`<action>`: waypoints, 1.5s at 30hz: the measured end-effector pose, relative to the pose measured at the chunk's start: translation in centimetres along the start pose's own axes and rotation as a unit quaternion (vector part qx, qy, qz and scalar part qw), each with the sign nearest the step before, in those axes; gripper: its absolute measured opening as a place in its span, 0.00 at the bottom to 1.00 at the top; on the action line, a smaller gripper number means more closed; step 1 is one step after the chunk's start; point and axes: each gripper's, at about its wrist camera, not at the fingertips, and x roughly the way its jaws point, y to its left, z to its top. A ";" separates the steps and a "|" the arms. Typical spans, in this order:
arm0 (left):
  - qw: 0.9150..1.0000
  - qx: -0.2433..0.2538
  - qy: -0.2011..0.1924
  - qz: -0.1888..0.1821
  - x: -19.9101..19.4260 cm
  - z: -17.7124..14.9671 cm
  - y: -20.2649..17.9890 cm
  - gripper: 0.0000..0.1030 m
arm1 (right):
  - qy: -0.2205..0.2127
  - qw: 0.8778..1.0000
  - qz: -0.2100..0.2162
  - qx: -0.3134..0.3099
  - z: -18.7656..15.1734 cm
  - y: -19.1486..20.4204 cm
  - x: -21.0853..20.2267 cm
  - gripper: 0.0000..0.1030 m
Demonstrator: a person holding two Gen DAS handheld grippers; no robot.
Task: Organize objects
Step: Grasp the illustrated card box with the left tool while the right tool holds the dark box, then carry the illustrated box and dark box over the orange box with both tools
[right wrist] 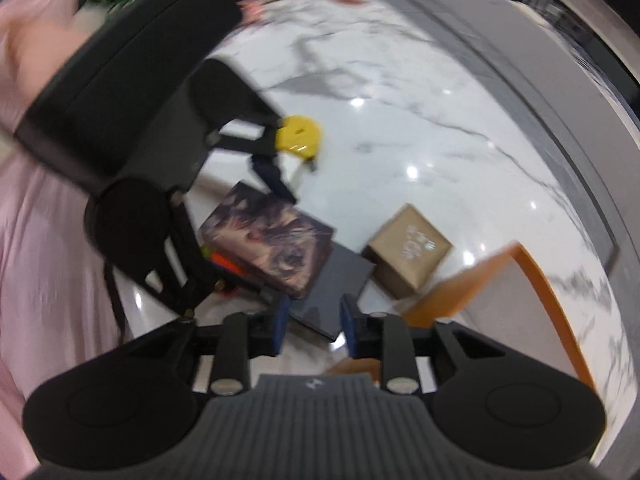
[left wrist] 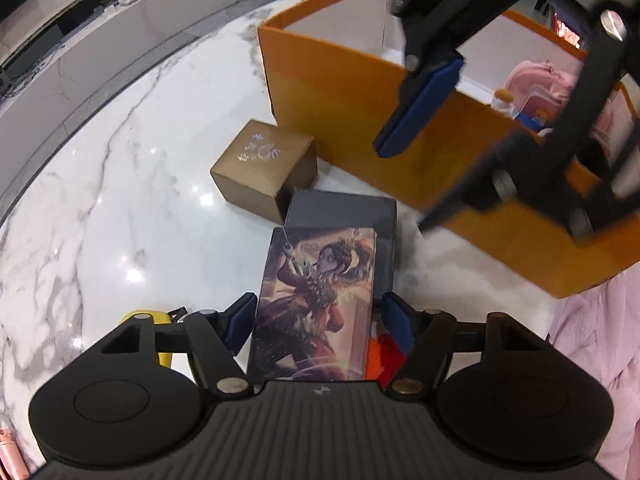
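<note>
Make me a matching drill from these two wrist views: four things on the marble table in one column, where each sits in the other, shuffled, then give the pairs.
Things
1. Illustrated picture box
2. Plain dark grey flat box
3. Small brown cardboard box
4. Pink item

Places
A. Inside the large orange cardboard box
B. Alone on the white marble table, beside the orange box
C. Between the open fingers of the left gripper
D. Underneath the illustrated box

Pairs: 1-C, 2-D, 3-B, 4-A

1 orange bin (left wrist: 344, 92), 1 brown box (left wrist: 262, 168), 1 art box (left wrist: 316, 304), 1 gray box (left wrist: 344, 212)
</note>
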 end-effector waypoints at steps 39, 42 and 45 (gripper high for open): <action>1.000 0.001 0.001 -0.006 0.1 -4.2 -0.4 0.69 | 0.142 0.909 0.019 -0.391 4.1 3.6 11.6 0.77; 1.000 0.003 0.000 -0.004 0.3 -4.2 -0.8 0.69 | 0.134 0.911 0.018 -0.389 4.1 3.7 11.3 0.77; 1.000 0.001 -0.004 0.002 -0.2 -3.2 0.9 0.69 | 0.121 0.916 0.015 -0.383 4.2 3.9 10.6 0.76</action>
